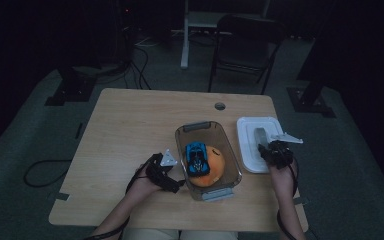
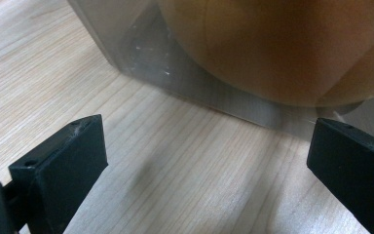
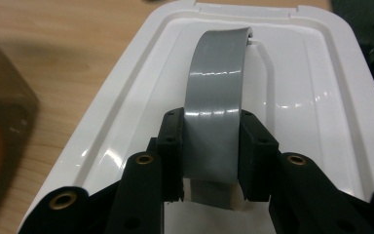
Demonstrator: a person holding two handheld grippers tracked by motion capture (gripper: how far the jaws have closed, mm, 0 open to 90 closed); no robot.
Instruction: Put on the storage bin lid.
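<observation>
I've got the right gripper (image 3: pixel 209 156) pinching the lid's grey handle (image 3: pixel 214 97), the white lid (image 1: pixel 252 150) lying on the table just right of the box (image 1: pixel 230 150); toy car (image 1: pixel 197 158) and orange ball (image 1: pixel 215 167) already sit inside. Left gripper (image 2: pixel 204 161) waits by the box wall, jaws spread, gripping nothing; lifting the lid across and closing the box is left, I'd say.

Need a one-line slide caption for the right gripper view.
Right claw shut on the grey handle of the white lid lying on the table.
</observation>
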